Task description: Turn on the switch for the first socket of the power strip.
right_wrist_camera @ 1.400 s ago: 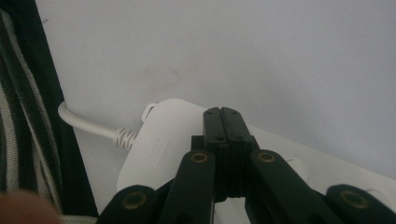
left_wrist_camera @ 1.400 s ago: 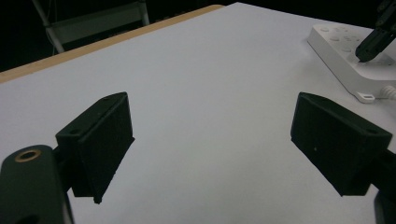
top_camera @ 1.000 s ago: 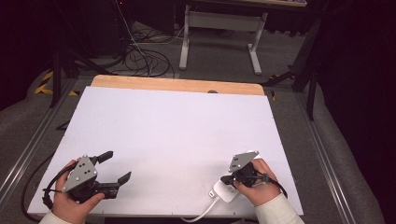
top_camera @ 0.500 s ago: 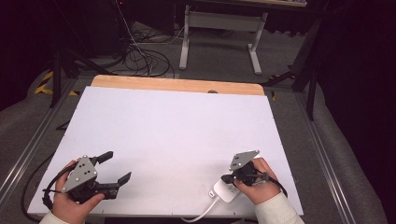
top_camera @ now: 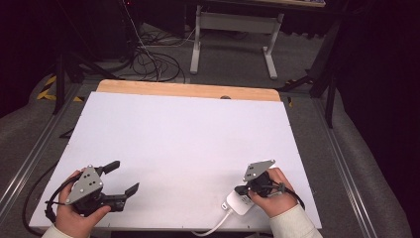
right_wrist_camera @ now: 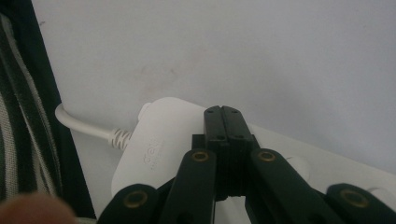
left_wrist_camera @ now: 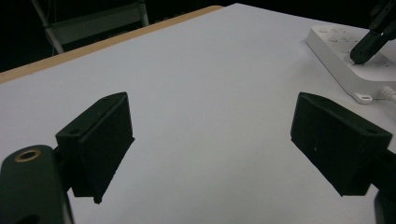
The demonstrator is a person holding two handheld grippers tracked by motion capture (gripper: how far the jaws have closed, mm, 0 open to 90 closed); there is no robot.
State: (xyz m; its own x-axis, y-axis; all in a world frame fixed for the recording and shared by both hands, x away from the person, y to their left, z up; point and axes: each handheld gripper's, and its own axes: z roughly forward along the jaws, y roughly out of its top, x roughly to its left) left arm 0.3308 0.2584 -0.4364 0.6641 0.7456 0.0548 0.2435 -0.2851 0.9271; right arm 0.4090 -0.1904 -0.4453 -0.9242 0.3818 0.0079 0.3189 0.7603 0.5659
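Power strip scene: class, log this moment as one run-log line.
left gripper: open, empty | right gripper: shut, fingers tips on power strip | table: white

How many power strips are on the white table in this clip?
1. The white power strip lies near the table's front edge on the right, under the shut right gripper, its cable trailing off the front; part of it is hidden by the hand.

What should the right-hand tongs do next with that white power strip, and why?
Probably press down gently. The right tongs are shut, tips resting on top of the white power strip, maybe over a button, though that spot is hidden. The left tongs wait open, away from it.
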